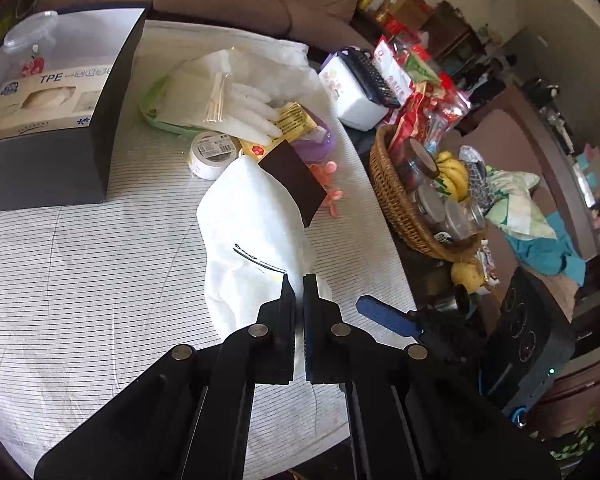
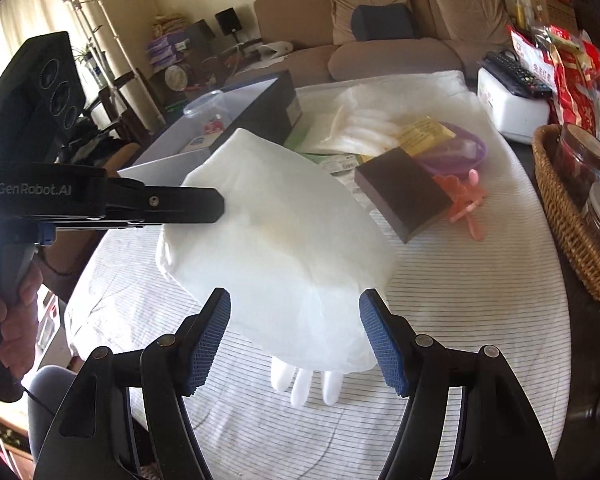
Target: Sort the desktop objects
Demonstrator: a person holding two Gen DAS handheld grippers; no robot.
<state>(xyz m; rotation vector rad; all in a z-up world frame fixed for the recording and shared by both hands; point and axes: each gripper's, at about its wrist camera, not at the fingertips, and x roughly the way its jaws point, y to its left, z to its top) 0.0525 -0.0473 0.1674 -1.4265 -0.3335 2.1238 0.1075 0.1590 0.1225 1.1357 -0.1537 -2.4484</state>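
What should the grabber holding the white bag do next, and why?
Probably carry the white bag left toward the dark box. The left gripper has its jaws shut on the bag's edge and holds it above the striped cloth. The right gripper is open and grips nothing. The box already holds a glove carton.

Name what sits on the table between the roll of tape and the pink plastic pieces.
In the left wrist view, the brown sponge block and the top of the lifted white bag lie between the roll of tape and the pink plastic pieces.
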